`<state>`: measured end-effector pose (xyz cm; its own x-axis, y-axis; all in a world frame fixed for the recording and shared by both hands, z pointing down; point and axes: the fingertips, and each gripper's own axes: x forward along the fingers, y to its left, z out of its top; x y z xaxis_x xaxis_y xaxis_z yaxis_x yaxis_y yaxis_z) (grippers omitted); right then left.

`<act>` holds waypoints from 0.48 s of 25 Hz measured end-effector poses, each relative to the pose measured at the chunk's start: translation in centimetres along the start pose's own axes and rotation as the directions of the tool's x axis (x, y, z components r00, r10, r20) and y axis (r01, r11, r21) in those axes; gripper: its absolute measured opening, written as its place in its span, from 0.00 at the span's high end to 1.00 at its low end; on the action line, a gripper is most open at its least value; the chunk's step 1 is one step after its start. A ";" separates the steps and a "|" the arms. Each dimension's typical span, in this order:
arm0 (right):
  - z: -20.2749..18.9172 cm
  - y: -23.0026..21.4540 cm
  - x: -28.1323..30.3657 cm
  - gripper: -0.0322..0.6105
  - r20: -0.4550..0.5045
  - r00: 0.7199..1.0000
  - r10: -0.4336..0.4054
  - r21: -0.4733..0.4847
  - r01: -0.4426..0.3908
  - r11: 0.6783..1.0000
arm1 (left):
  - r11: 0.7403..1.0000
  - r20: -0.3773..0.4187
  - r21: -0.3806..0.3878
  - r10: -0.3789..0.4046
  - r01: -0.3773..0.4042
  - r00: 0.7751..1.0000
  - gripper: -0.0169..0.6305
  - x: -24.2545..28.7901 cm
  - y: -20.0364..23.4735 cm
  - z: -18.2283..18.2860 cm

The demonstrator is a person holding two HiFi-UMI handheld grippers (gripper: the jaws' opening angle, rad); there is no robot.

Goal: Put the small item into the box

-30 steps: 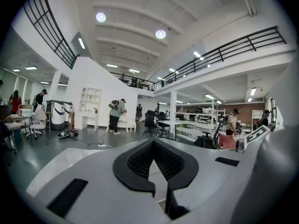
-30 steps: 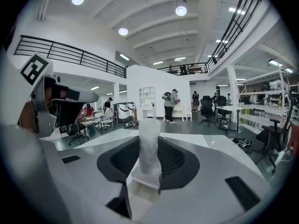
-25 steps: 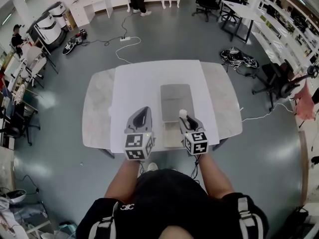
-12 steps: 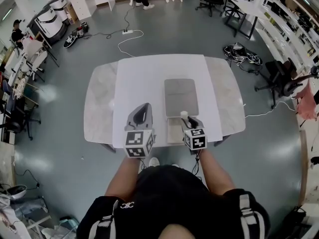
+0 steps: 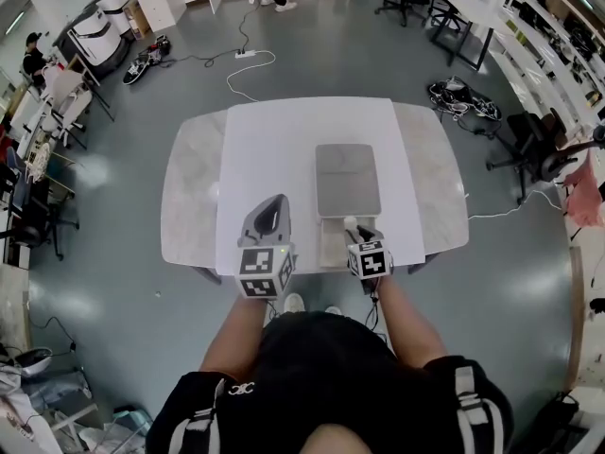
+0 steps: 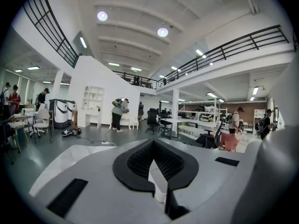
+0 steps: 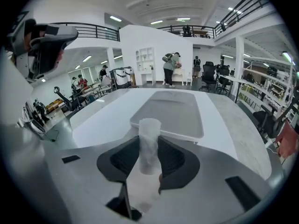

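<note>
The small item's (image 7: 149, 146) lower end is hidden between the right gripper's (image 7: 149, 139) jaws; in the head view that gripper covers part of the box's (image 5: 348, 180) near end

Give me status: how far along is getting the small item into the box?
Done: the small clear tube is picked up, clamped in the right gripper. In hand: it hangs at the near side of the grey box. Left: set it inside and release. The left gripper is shut, empty.

One surface (image 5: 189, 197) carries one white sheet (image 5: 274, 149) and one grey box (image 5: 348, 180). One clear tube (image 7: 149, 139). Two claws: left claw (image 5: 273, 204), right claw (image 5: 356, 232).
</note>
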<state>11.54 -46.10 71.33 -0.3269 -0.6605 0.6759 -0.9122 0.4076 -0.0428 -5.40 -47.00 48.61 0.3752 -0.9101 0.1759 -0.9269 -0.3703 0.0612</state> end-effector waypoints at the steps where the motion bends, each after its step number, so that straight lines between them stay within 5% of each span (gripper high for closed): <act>1: -0.4 -0.1 0.2 0.76 -0.017 1.000 -0.006 0.001 0.006 1.000 | 1.000 -0.004 -0.001 -0.001 0.001 1.000 0.95 0.0 0.0 -0.1; 12: -4.4 0.3 1.8 0.76 -0.201 0.979 0.021 -0.010 -0.024 1.000 | 1.000 -0.009 0.008 0.003 -0.003 1.000 0.95 0.1 0.1 -0.2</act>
<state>11.72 -44.41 75.77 -0.2896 -0.5113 0.8091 -0.9017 0.4294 -0.0514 -5.42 -47.07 48.82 0.3725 -0.9095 0.1846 -0.9278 -0.3693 0.0529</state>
